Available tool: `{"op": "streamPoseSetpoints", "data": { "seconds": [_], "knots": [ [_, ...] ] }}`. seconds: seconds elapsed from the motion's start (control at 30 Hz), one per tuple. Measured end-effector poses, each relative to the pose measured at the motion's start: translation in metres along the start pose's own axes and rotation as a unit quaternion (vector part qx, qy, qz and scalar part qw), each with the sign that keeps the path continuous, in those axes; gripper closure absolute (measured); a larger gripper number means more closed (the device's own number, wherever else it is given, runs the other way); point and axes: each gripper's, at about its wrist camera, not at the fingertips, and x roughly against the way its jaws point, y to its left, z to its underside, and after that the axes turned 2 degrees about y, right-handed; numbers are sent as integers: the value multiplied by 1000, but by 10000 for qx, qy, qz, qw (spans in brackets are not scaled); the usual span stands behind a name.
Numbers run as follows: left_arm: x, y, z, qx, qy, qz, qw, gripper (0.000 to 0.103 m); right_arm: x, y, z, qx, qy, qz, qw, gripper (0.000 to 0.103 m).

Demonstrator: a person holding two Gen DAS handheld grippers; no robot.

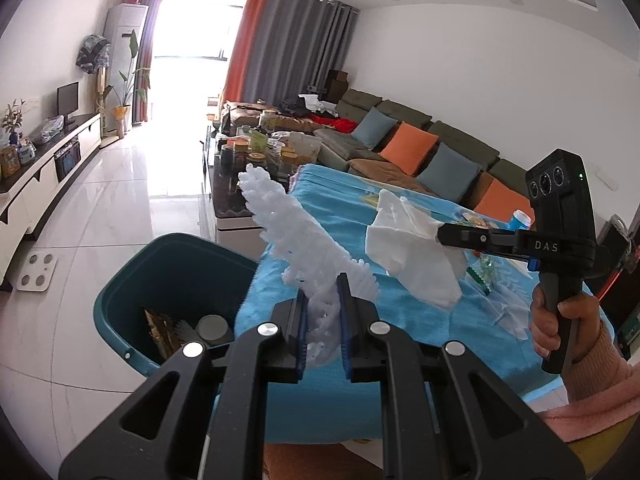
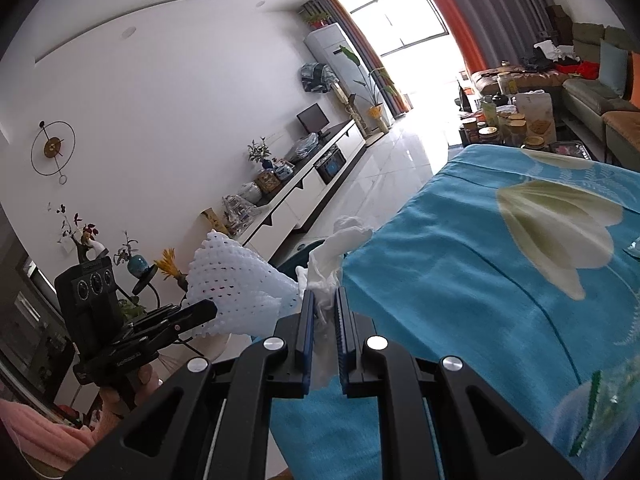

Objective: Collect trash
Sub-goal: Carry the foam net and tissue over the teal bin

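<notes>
While both tools are loaded, the relation that matters is bin versus load, and it favours the left side.

Left gripper [image 1: 322, 296]: jaws nearly closed, pinching the lower end of a white foam net [image 1: 280, 216]. The net's long axis runs up and away from the jaws, leaning left, so its free end stands beyond the table edge. Just ahead of and below the jaws, to the left, sits the teal bin [image 1: 120, 292], open top facing up, with a few discarded items already on its bottom. Judgement: the net hangs close to the bin's right rim but not clearly over the opening; a short move left and down should bring it inside before release.

Right gripper [image 2: 323, 300]: jaws close together on a crumpled white tissue [image 2: 340, 240], which sticks out forward past the fingertips. Seen from the left wrist view, this tool is over the blue tablecloth [image 1: 340, 208], farther right, well apart from the bin. Only a sliver of the bin shows beyond the tissue in the right wrist view.

Judgement: left arm is nearer, so it should drop first; the right must cross over the table edge afterwards. Risk: the net snags on a pad when the jaws open.

Farther back on the cloth, a few more scraps remain near the right hand [image 1: 560, 316]; what they are cannot be told.
</notes>
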Motion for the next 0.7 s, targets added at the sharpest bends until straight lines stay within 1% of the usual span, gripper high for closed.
{"op": "streamPoseSetpoints", "data": {
  "seconds": [0.4,0.7],
  "knots": [
    [9,21,-2,178,-72,-337,9992,90,-25,10,-11,79,150,-181,9997,94],
    [7,38,-3,322,-24,-535,9980,90,-40,14,-18,114,228,-304,9992,94]
  ]
}}
